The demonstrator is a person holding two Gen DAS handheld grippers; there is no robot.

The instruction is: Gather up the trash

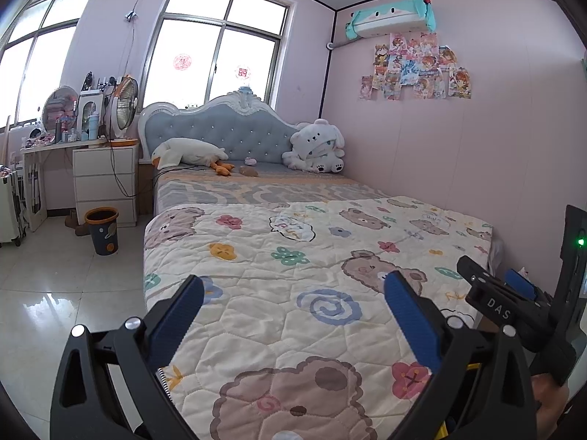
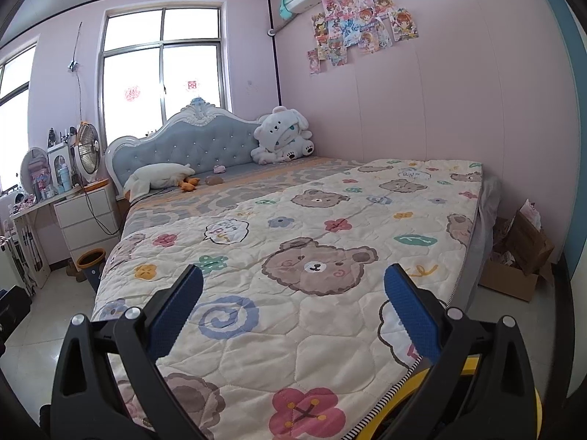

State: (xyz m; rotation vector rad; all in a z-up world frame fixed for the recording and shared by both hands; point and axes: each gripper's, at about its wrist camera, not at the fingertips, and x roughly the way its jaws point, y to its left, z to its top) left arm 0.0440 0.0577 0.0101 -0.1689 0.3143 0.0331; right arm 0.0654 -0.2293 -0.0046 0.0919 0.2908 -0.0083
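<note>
Both grippers hover above the foot of a bed with a bear-print quilt (image 1: 293,256). My left gripper (image 1: 293,293) is open, with only quilt between its blue pads. My right gripper (image 2: 293,289) is open too and holds nothing; it also shows at the right edge of the left wrist view (image 1: 488,269). Far off near the headboard lie a small pink item (image 1: 250,161) and a small brown item (image 1: 248,171); what they are is too small to tell. A dark bin with an orange rim (image 1: 102,231) stands on the floor left of the bed.
A plush goose (image 1: 190,154) and a white plush bear (image 1: 317,146) rest at the headboard. White drawers (image 1: 104,179) and a desk with a fan (image 1: 124,108) stand at the left wall. An open cardboard box (image 2: 521,256) with papers sits between bed and right wall.
</note>
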